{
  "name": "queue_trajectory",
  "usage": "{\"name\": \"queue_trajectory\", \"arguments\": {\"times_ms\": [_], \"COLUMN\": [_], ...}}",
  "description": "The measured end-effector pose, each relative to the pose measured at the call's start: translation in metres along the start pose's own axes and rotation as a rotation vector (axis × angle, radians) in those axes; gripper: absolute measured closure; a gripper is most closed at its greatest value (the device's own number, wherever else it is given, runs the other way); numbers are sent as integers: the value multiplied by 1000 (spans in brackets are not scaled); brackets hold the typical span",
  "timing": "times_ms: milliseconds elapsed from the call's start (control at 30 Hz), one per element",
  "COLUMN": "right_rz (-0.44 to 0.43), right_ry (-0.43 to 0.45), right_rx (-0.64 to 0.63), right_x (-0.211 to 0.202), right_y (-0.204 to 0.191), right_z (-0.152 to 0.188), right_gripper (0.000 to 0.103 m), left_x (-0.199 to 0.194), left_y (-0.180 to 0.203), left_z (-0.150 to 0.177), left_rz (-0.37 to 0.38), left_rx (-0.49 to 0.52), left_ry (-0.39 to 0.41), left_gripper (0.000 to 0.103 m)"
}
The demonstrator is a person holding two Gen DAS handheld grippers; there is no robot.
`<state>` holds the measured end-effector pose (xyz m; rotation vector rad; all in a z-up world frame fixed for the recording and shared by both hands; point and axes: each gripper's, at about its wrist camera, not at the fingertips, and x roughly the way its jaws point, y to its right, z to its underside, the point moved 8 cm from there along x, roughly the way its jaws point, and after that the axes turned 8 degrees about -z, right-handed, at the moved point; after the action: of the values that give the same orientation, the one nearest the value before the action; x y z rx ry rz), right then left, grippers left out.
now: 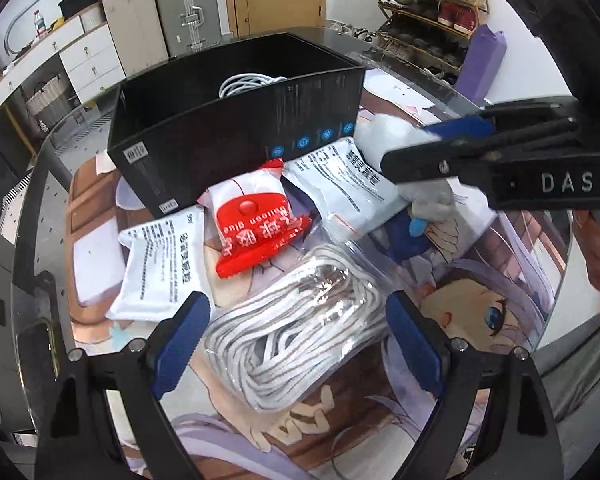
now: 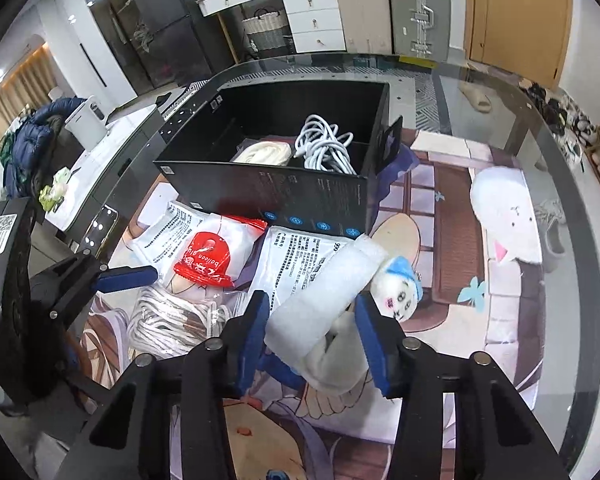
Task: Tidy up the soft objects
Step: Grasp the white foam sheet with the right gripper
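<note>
- Black box (image 2: 300, 196) stands at the far side of the tabletop (image 2: 500, 92); open top, with a white cable coil (image 2: 326, 146) and a cream bundle (image 2: 264, 152) in the right half, left half bare.
- Box's near wall is hemmed by white pouches (image 2: 296, 256) and a red packet (image 2: 206, 260) lying against it.
- Bagged rope (image 1: 300, 336) lies between the left gripper (image 1: 298, 332) fingers, pads not touching it.
- Right gripper (image 2: 314, 332) straddles a white foam roll (image 2: 320, 300) with a small doll (image 2: 396, 292) beside it.
- Open mat to the right, up to a white plush (image 2: 504, 220).
</note>
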<state>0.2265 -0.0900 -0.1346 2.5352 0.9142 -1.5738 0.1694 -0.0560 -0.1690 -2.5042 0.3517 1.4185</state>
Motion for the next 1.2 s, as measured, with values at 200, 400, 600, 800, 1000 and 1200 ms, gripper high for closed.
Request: {"name": "queue_trajectory", "arguments": {"times_ms": [200,400,600,800,1000,1200], "right_rz": [-42,-44,-46,-47,-63,-77], "right_ry": [12,-15,-25,-26,-31,-24], "right_rx": [-18,-26,6,21,42,69], "right_x": [-11,-1,12,17,19,27], "right_y": [-8,-14,-10,-10,-11,-14], "right_z": [1,5,4,5,5,1], "right_gripper": [60,60,53,52,46,24], "left_x": [-15,-15,2,-6,-22,-31], "left_y": [16,28,24,31,26,36], "left_z": [19,29,20,20,30,29], "left_rz": [53,28,-31,2,-26,-40], "left_rx": [35,69,25,30,-13,-13], "left_ry": [-39,-55,-72,-60,-64,-46], "left_gripper": [13,13,17,56,62,62]}}
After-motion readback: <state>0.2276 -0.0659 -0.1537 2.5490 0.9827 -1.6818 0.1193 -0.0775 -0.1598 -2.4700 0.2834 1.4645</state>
